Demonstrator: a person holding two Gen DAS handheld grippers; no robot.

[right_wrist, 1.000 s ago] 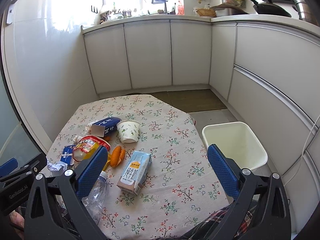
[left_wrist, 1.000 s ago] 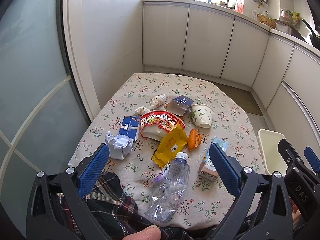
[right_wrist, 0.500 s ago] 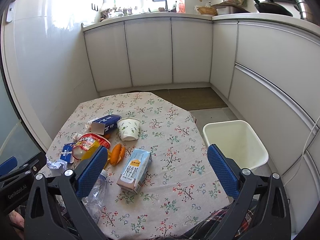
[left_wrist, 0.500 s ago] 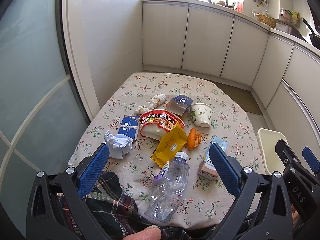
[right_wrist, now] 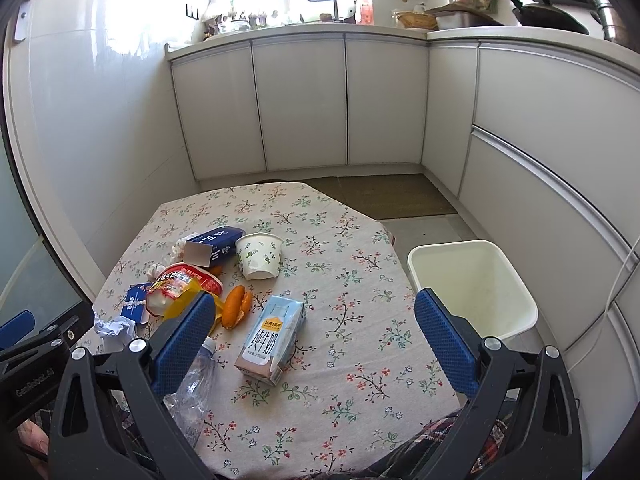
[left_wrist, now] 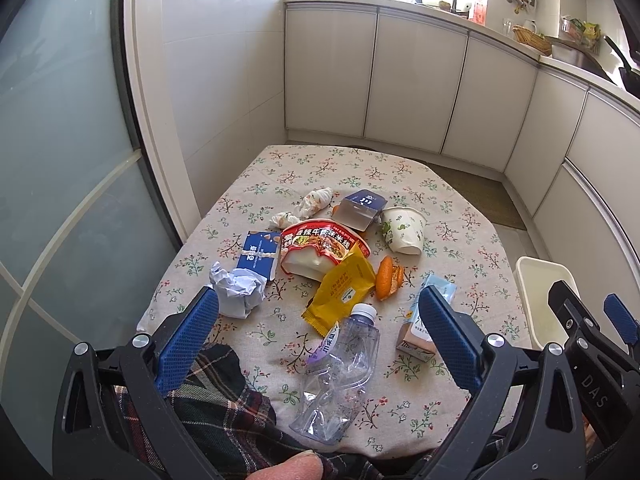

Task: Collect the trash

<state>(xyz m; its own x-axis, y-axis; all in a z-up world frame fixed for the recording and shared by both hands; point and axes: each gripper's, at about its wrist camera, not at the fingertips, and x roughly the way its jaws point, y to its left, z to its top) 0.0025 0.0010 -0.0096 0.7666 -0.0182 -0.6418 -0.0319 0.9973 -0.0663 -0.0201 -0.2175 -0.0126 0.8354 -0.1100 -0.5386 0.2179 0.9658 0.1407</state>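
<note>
The left tool (left_wrist: 318, 338) hung spread wide over the near edge of the floral-clothed counter (left_wrist: 360, 168), pinching nothing. Between its blue pads lay a crushed clear plastic bottle (left_wrist: 340, 368) with a white cap. Beyond it sat a yellow snack wrapper (left_wrist: 344, 288), a red-lidded instant noodle bowl (left_wrist: 320, 246) and a piece of orange peel (left_wrist: 388, 278). A crumpled white paper ball (left_wrist: 236, 290) lay at the near left, just beside a flat blue packet (left_wrist: 259, 254). The right tool (right_wrist: 314, 344) was also spread and empty, with a light-blue milk carton (right_wrist: 272, 338) lying on its side between its pads. A white paper cup (right_wrist: 260, 255) and an open dark-blue box (right_wrist: 214, 245) sat farther back. A cream plastic bin (right_wrist: 516, 280) stood on the floor to the counter's right.
</note>
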